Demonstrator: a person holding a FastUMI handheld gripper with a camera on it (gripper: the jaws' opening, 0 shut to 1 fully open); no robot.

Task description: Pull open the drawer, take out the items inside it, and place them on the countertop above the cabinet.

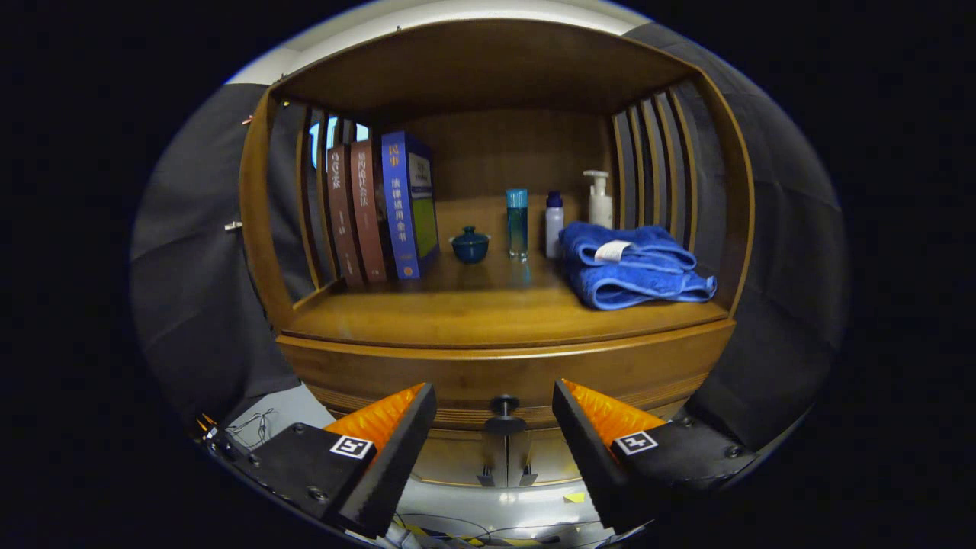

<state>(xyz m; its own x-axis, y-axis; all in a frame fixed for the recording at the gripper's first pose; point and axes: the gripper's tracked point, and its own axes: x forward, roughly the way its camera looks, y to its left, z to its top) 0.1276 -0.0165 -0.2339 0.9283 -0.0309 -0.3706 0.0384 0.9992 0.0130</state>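
Note:
A wooden cabinet stands ahead, its drawer front [427, 374] closed below the countertop [457, 313]. A small dark knob [503, 408] sticks out of the drawer's middle. My gripper [494, 400] is open, its two fingers spread to either side of the knob and a little short of it, touching nothing. The drawer's contents are hidden.
On the countertop stand three books [377, 210] at the left, a small blue lidded pot [470, 245], a teal bottle [517, 223], a white bottle [554, 225] and a pump bottle [599, 200]. Folded blue towels [633, 267] lie at the right. The countertop's front strip is bare wood.

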